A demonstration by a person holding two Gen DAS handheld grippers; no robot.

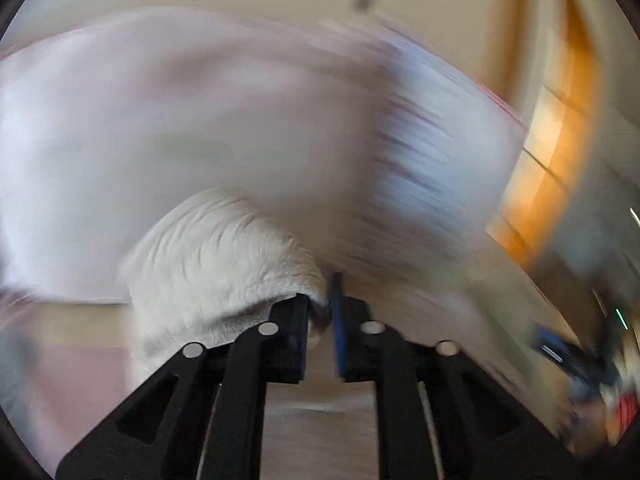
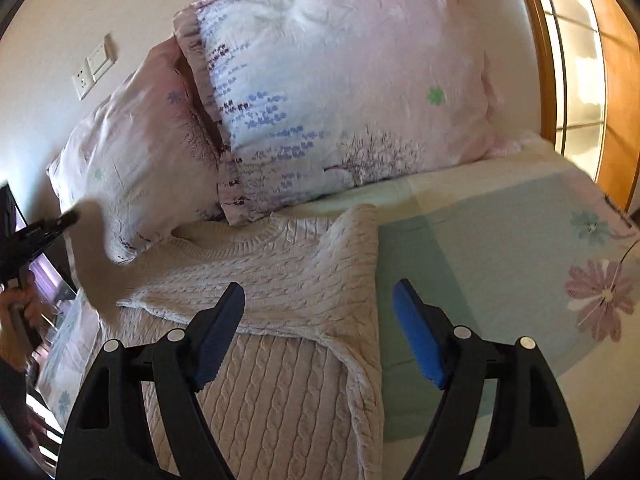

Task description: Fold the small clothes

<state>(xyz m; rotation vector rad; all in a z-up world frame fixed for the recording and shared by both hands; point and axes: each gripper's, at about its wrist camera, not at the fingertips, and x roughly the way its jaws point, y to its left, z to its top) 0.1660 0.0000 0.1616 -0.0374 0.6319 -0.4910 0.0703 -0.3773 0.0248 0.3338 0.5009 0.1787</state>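
1. The right gripper (image 2: pixel 320 328) stands wide open, blue pads apart, holding nothing; it hovers over the cream cable-knit sweater (image 2: pixel 280 380).
2. Between and just beyond its fingers, one sleeve (image 2: pixel 320 272) lies folded across the sweater's body.
3. The sweater lies flat on the floral bedsheet (image 2: pixel 500 248), which spreads to the right of the fingers.
4. The left gripper (image 1: pixel 322 308) is closed on a bunched cream sleeve (image 1: pixel 224 256), pinched between its tips; its view is heavily blurred.
5. In the right wrist view that gripper (image 2: pixel 44 232) shows far left, lifting the blurred sleeve (image 2: pixel 96 248).
6. Beyond the neckline, two floral pillows (image 2: pixel 340 80) lean against the wall (image 2: pixel 60 20).
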